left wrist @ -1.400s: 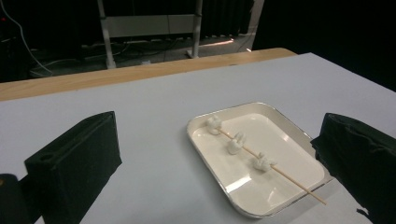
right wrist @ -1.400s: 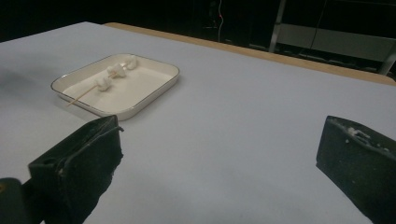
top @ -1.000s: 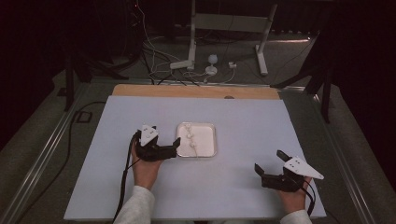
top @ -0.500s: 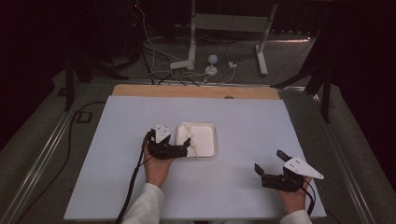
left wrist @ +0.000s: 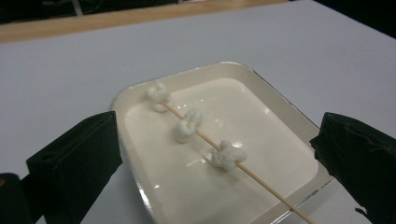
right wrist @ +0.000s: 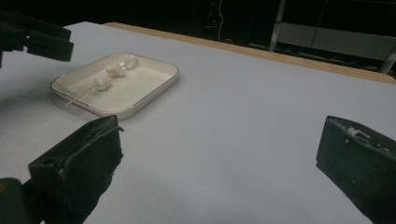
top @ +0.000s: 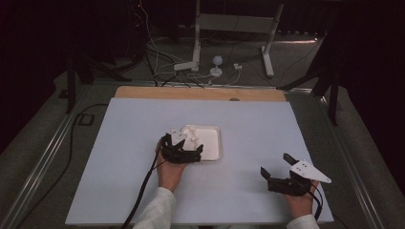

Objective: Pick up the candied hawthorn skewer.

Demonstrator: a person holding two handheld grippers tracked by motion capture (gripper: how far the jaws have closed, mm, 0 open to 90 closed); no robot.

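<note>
A white tray [left wrist: 280,107] is seen on the pale table [top: 119,143], and in it a thin wooden skewer [left wrist: 261,179] lies slantwise, its bare end passing over the near rim. 3 white marshmallow-like pieces are threaded on the skewer: the far piece [left wrist: 158,94] close to the tray's far corner, the middle piece [left wrist: 187,125] a little apart from it, and the near piece [left wrist: 227,155] closest to the camera. All 3 are found on the stick and none is seen loose in the tray.

The left gripper [top: 195,151] is held at the tray's near left edge with its jaws spread wide on either side of the tray; nothing is gripped between them. In the left gripper view the skewer's bare end is seen low between the 2 jaws, not touched by either. The right gripper [top: 275,168] is kept well apart, low at the table's right side, also released and holding nothing; from its own view the tray [right wrist: 154,84] is seen across bare table.

The work is judged to be at its approach stage. The reach to the tray looks nearly made, but the skewer is not yet grasped or lifted. Closing on the bare end, raising the stick and dealing with the 3 pieces are judged to be left.
</note>
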